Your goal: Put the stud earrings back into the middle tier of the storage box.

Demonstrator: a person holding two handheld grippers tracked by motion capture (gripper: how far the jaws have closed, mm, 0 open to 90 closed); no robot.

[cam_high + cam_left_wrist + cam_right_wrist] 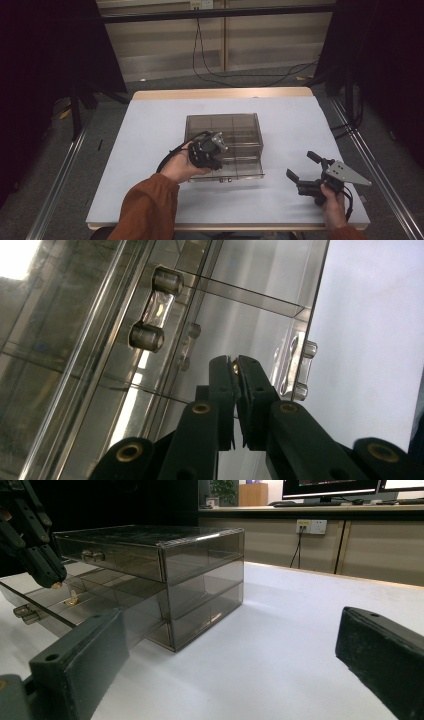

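Observation:
A smoky clear drawer box point(235, 127) point(200, 575) stands mid-table. One of its lower drawers point(245, 170) point(45, 607) is pulled out toward me. My left gripper point(211, 154) point(233, 363) point(54, 580) points down over that open drawer, shut on a tiny gold-coloured piece point(233, 367) at its tips. Another small gold-coloured piece point(73, 599) seems to lie in the drawer. My right gripper point(302, 166) point(232, 625) rests low at the front right of the table, open with nothing between its jaws, facing the box.
White table surface point(150, 130) surrounds the box, with a wooden edge at the back. The top drawer's handle point(154, 307) point(92, 556) and the open drawer's handle point(300, 371) point(26, 614) stick out. Cables hang on the wall behind.

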